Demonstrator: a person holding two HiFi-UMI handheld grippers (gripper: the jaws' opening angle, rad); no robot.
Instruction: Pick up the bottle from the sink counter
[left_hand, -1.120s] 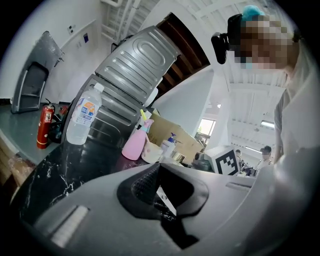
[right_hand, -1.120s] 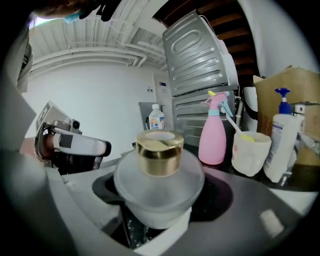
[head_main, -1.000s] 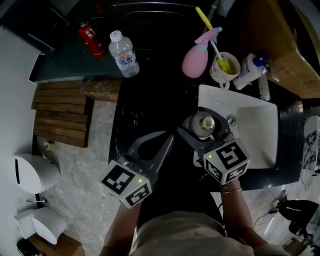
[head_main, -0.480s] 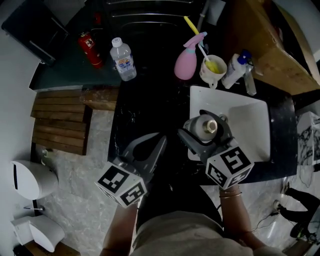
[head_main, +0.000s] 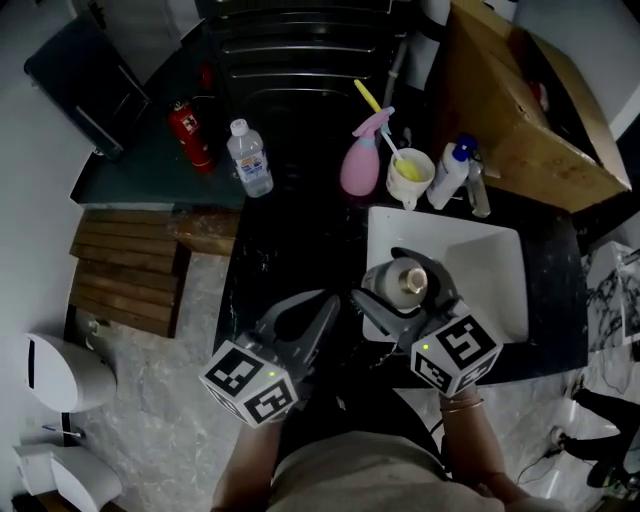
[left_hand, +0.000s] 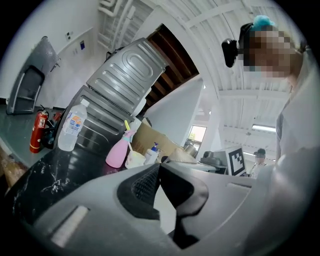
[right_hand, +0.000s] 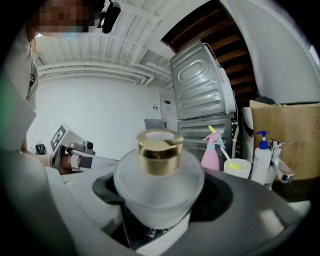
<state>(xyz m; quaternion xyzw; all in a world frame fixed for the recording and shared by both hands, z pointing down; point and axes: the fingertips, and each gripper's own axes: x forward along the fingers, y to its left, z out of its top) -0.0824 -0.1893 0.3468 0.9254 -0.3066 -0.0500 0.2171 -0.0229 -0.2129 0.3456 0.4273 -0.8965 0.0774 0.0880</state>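
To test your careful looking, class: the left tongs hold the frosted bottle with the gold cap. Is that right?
No. The right tongs hold the frosted bottle with the gold cap; the right gripper view shows it between them.

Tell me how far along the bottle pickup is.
Done: the right hand-held gripper is shut on the frosted, gold-capped bottle. In hand: the bottle is held upright, seemingly over the white sink; whether its base is lifted clear is hidden. Left: raising it plainly away. The left hand-held gripper is shut, empty.
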